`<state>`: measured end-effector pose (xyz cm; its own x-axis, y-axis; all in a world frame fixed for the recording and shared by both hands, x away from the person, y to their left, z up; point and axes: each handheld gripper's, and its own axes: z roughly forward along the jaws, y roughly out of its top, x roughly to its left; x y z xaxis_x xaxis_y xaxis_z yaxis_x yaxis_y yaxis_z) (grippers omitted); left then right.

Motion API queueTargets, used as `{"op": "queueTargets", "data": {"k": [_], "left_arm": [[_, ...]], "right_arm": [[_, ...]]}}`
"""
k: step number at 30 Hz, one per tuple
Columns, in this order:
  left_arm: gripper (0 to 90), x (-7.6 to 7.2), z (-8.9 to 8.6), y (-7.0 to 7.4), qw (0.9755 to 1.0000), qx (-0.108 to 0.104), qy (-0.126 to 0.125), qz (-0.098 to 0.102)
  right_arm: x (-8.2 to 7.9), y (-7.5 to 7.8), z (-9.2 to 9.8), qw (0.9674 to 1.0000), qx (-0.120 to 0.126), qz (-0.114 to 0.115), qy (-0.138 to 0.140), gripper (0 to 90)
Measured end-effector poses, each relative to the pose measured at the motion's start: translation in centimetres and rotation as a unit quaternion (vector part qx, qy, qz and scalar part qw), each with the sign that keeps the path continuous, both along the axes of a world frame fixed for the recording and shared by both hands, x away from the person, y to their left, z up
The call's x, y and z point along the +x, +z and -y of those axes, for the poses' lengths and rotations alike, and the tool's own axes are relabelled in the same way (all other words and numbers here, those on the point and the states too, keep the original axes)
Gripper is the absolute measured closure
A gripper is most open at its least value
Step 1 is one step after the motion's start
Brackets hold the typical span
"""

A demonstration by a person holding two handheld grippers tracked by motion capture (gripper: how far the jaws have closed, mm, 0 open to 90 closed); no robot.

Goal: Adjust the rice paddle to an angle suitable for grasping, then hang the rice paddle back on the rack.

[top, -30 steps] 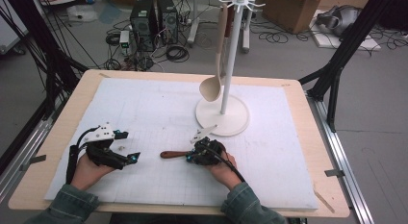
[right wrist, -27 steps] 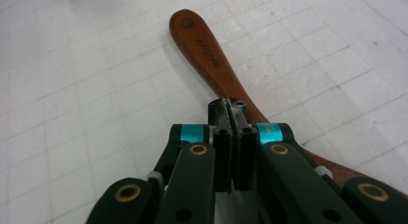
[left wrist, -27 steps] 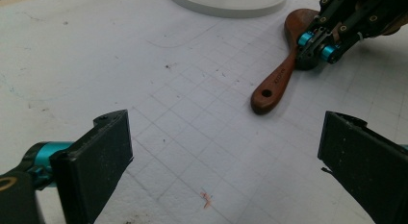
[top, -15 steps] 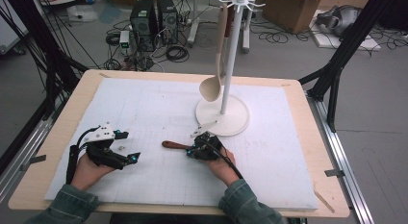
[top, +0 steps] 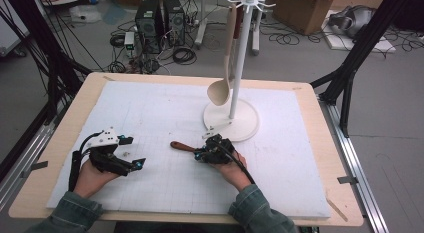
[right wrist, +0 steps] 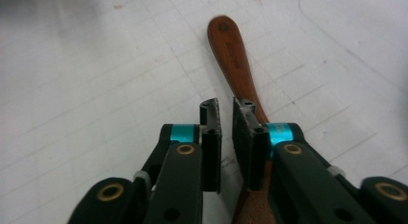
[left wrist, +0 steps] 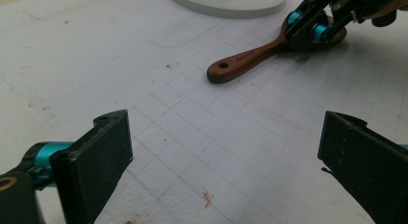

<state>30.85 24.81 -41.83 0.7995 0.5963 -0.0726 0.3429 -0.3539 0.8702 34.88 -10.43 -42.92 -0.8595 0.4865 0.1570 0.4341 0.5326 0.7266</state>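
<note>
The brown wooden spoon (right wrist: 236, 60) lies lengthwise under the right gripper (right wrist: 226, 111), handle pointing ahead; its jaws have just parted slightly, gripping nothing.

A dark reddish-brown wooden spoon (top: 182, 146) lies flat on the white gridded table (top: 150, 118), its handle, pierced by a hole, pointing toward nine o'clock in the high view.

Your right tool (top: 204, 154) now has its jaws parted by a narrow gap; they have just been opening. The brown wooden spoon (top: 183, 146) lies flat on the bench (top: 150, 118) under the right-hand jaw rather than clamped between the two, and its handle points a little further left than before.
</note>
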Motion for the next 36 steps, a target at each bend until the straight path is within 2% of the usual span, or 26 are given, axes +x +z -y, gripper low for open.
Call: {"op": "queueTargets", "data": {"k": [3, 7, 11, 14, 17, 22, 27, 30, 32, 36], "left_arm": [[5.4, 0.0, 0.0, 0.0, 1.0000, -0.002, 0.000, 0.000], [5.3, 0.0, -0.1, 0.0, 1.0000, -0.002, 0.001, -0.001], [5.3, 0.0, -0.3, 0.0, 1.0000, -0.003, 0.004, 0.000], [5.3, 0.0, -0.3, 0.1, 1.0000, -0.003, 0.006, 0.000], [5.3, -0.1, -0.3, 0.1, 1.0000, -0.002, 0.004, 0.001], [5.3, 0.0, -0.4, 0.1, 1.0000, -0.003, 0.004, 0.001], [5.3, 0.0, -0.4, 0.1, 1.0000, -0.004, 0.004, 0.001], [5.3, 0.0, -0.4, 0.1, 1.0000, -0.005, 0.004, 0.003], [5.3, 0.0, -0.5, 0.1, 1.0000, -0.006, 0.004, 0.002], [5.3, 0.0, -0.5, 0.1, 1.0000, -0.006, 0.002, 0.002]], "right_arm": [[0.1, 0.7, 0.5, 0.9999, 0.009, 0.000, 0.005, 75.3], [0.6, 1.8, 1.1, 1.0000, 0.006, 0.002, 0.007, 65.3], [1.4, 3.3, 1.6, 0.9999, 0.002, 0.015, 0.008, 58.0], [2.0, 4.0, 1.7, 0.9998, 0.008, 0.017, 0.002, 50.4], [2.4, 3.9, 1.6, 0.9999, 0.007, 0.015, 0.003, 46.5], [2.5, 3.1, 0.8, 0.9998, -0.015, 0.003, 0.015, 41.1], [2.6, 2.3, -0.1, 0.9991, -0.034, 0.001, 0.025, 41.7], [2.8, 1.7, -0.6, 0.9982, -0.048, 0.003, 0.037, 45.5], [2.9, 1.5, -0.8, 0.9981, -0.050, 0.001, 0.037, 49.3], [3.1, 0.9, -1.0, 0.9967, -0.070, 0.001, 0.042, 54.3]]}}
